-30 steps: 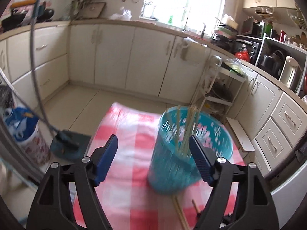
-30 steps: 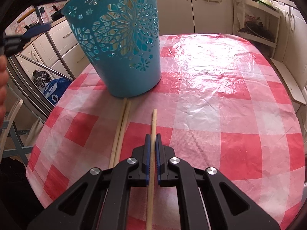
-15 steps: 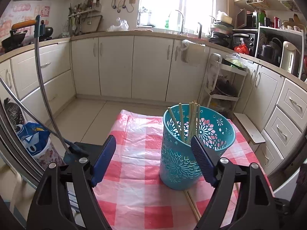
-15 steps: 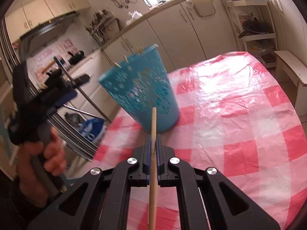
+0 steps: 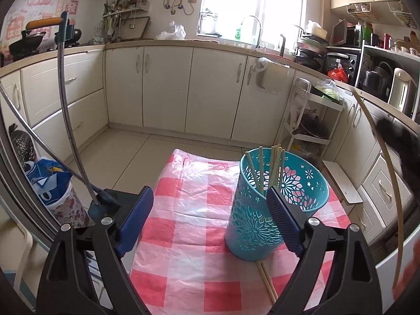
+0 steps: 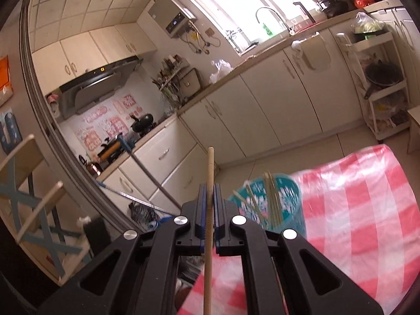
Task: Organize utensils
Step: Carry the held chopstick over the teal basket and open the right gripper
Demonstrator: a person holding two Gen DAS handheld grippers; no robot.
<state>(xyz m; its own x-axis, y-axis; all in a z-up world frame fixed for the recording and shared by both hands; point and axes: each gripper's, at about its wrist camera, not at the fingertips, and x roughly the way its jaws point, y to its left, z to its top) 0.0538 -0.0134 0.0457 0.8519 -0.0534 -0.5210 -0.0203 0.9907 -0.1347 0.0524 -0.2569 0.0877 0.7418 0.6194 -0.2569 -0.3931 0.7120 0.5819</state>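
A teal cut-out basket (image 5: 252,225) stands on the red-and-white checked tablecloth (image 5: 189,210), with several wooden chopsticks (image 5: 273,165) upright inside it. Two more chopsticks (image 5: 265,275) lie on the cloth at its foot. My left gripper (image 5: 208,191) hangs short of the basket, its jaws opening, and nothing is gripped between them. My right gripper (image 6: 210,187) is shut on a single chopstick (image 6: 210,168), held high above and left of the basket (image 6: 288,202). In the left wrist view that right gripper (image 5: 396,139) is a dark blur at the right edge with its chopstick (image 5: 386,162).
A long-handled mop (image 5: 68,120) leans left of the table, next to a blue bag (image 5: 47,181). A white wire rack (image 5: 309,120) stands beyond the table against the cabinets (image 5: 210,92). A wooden chair (image 6: 31,197) is at the left.
The right gripper has lifted its chopstick off the cloth, well above the basket, and tipped upward. The left jaws have spread wider, and the basket now stands beyond them.
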